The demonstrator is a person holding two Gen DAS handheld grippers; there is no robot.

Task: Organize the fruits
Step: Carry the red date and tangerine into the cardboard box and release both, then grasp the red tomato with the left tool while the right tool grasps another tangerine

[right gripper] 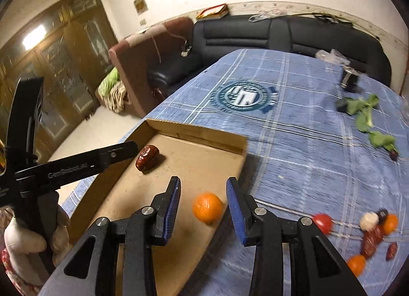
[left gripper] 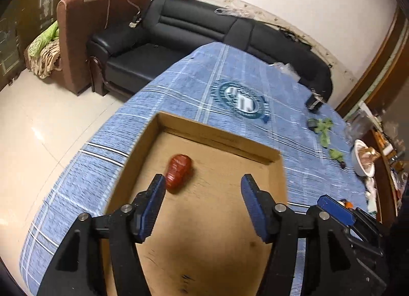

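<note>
A shallow cardboard tray (left gripper: pixel 219 140) (right gripper: pixel 202 140) lies on the blue checked tablecloth. A red date (left gripper: pixel 178 172) (right gripper: pixel 147 157) lies in the tray's far left part. My left gripper (left gripper: pixel 202 186) is open and empty above the tray, its left fingertip just beside the date. A small orange (right gripper: pixel 207 207) lies in the tray near its right wall. My right gripper (right gripper: pixel 203 191) is open above the orange, one finger on each side, not touching it. The left gripper's arm (right gripper: pixel 76 165) shows at the left of the right wrist view.
Loose fruit lies on the cloth at the right: a red tomato (right gripper: pixel 322 222), two small oranges (right gripper: pixel 356 264), red dates (right gripper: pixel 372 241) and a white ball (right gripper: pixel 368 220). Green leaves (right gripper: pixel 365 112) and a dark jar (right gripper: pixel 350 80) lie farther back. A black sofa (left gripper: pixel 194 30) stands beyond the table.
</note>
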